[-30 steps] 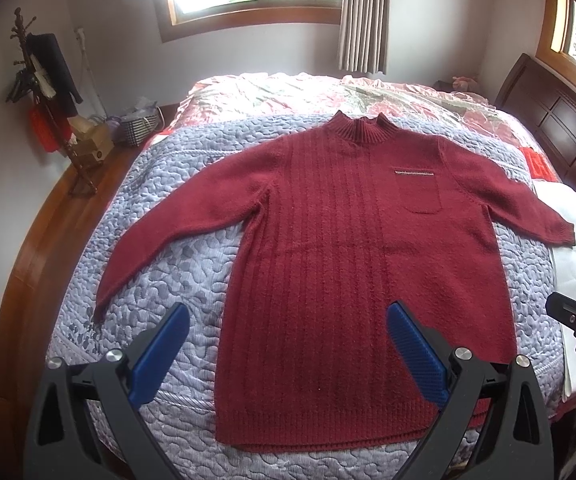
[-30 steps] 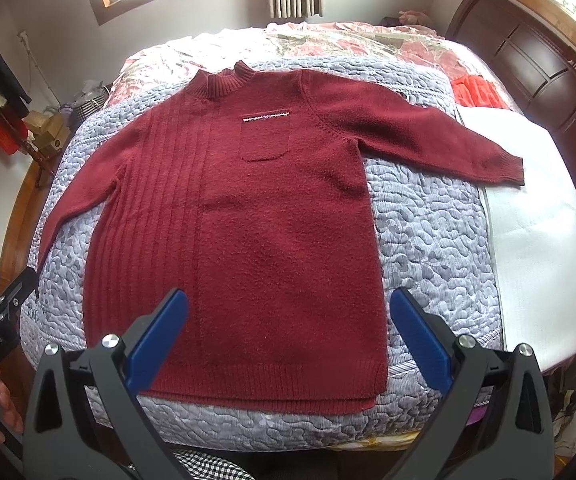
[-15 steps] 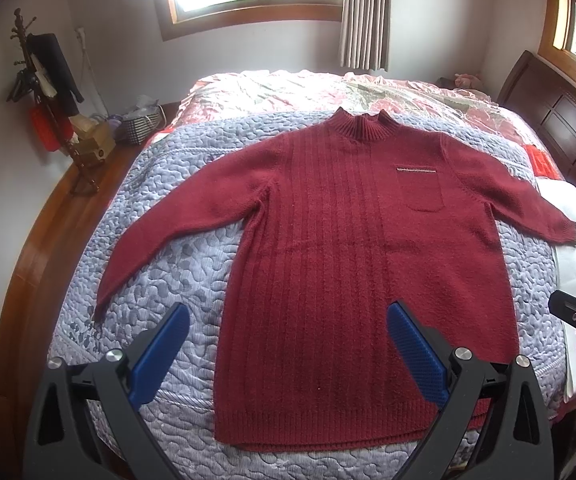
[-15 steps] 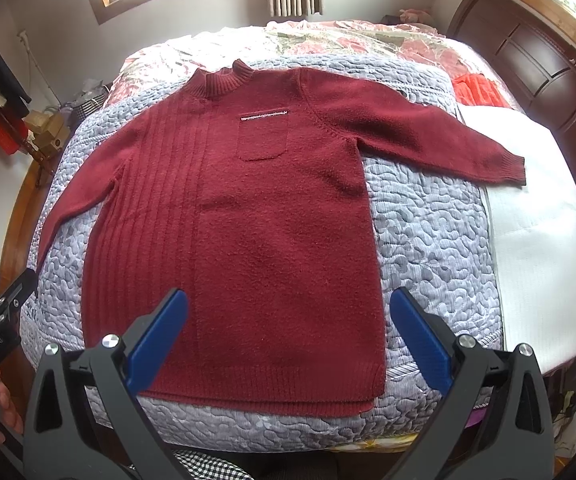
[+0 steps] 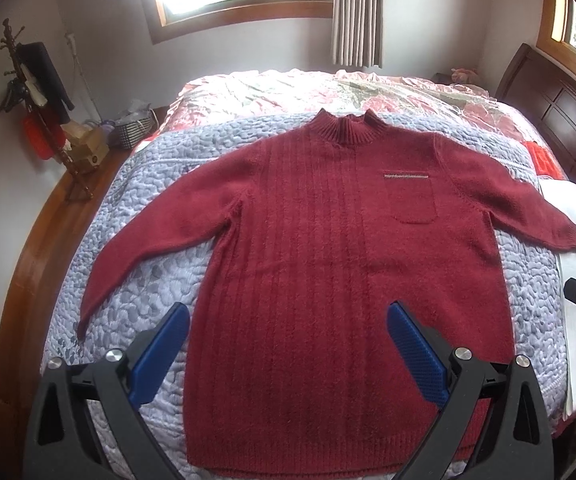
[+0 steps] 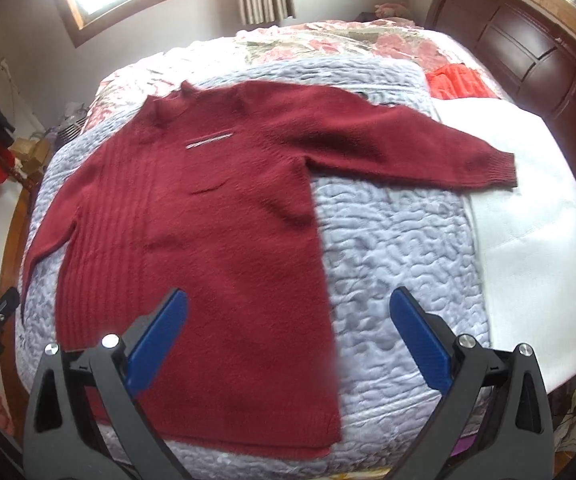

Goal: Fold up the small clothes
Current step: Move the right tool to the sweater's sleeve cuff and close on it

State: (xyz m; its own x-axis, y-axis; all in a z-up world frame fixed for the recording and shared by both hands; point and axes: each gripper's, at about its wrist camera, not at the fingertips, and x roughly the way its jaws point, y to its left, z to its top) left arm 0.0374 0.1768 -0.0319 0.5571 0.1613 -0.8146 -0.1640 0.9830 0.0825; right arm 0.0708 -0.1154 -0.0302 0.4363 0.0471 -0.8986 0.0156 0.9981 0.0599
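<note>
**Right claw swings toward the sleeve; nothing folded yet**

The bed (image 5: 136, 208) with its grey quilt fills the room ahead of both claws, and the red sweater (image 5: 328, 264) lies flat and face up on it, collar at the far end, both sleeves spread out. The big change in the last second is on the right: the right claw (image 6: 288, 332) has turned and shifted, so the sweater's body now sits ahead and to its left, while bare quilt lies between its blue pads and the right sleeve (image 6: 428, 148) stretches ahead to its right onto the white sheet (image 6: 536, 216). I'd guess that sleeve is the first fold. The left claw (image 5: 288, 348) has barely moved, hovering over the hem.

Both claws are spread wide and empty.

Writing: the left claw's body, seen at the right camera's edge, carries small white lettering, too blurred to read. The sweater's pocket shows only a silvery trim (image 5: 406, 177).
</note>
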